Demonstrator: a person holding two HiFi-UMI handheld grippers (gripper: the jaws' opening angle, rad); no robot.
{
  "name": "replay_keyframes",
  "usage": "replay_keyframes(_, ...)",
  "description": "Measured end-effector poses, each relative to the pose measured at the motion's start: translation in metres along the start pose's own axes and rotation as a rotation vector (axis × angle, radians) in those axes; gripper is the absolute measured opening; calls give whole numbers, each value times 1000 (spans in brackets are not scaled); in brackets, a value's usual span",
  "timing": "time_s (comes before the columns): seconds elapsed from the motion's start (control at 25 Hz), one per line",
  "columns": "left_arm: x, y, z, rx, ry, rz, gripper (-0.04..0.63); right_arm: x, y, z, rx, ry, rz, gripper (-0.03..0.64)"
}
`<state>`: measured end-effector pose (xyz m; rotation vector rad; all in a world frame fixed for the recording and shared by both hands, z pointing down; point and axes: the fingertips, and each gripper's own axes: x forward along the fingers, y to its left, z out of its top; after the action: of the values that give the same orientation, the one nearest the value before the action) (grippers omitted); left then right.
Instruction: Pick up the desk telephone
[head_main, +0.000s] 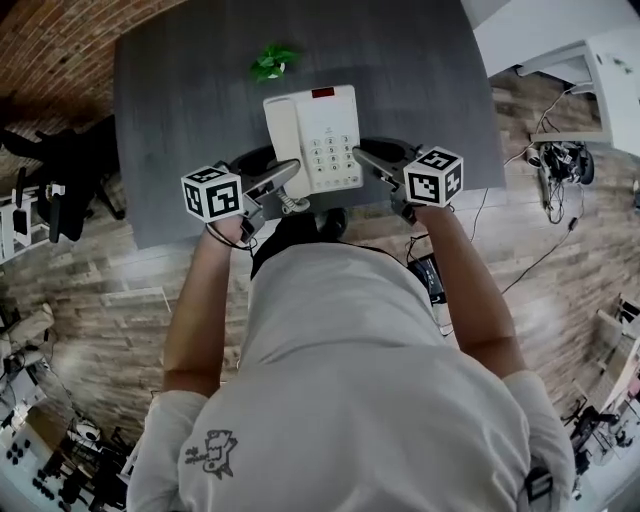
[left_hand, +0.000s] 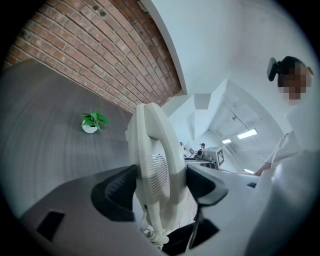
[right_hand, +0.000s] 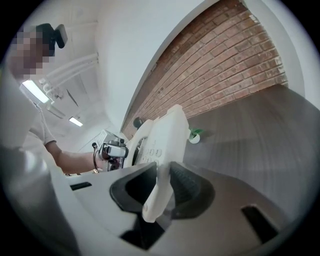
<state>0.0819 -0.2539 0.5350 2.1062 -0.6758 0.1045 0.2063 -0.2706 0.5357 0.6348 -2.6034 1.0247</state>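
Grip: left hand-held gripper (head_main: 287, 178) clamps phone (head_main: 318, 130) across handset (left_hand: 156, 165); right hand-held gripper (head_main: 372, 160) pinches opposite edge. Raise both evenly, phone level.

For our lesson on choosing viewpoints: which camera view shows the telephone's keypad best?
The head view: the telephone faces up, its whole keypad visible. The left gripper view shows only the handset edge-on. The right gripper view shows a few keys aslant.
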Motion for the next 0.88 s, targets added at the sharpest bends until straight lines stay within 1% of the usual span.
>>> replay_keyframes(0.12, -4, -8, 2, 15, -4, 10, 330, -4, 6, 4, -13, -17, -6, 74)
replay_keyframes(0.4, -14, -25, 0, 43, 9, 22, 328, -14, 22, 2, -6, -44, 3, 74)
replay_keyframes(0.6, -17, -32, -4, 40, 30, 5, 327, -21, 32, -6, 23, -64, -21, 74)
replay_keyframes(0.88, -33, -29, -7, 51, 68, -38, 327, -16, 50, -12, 39, -104, -75, 74)
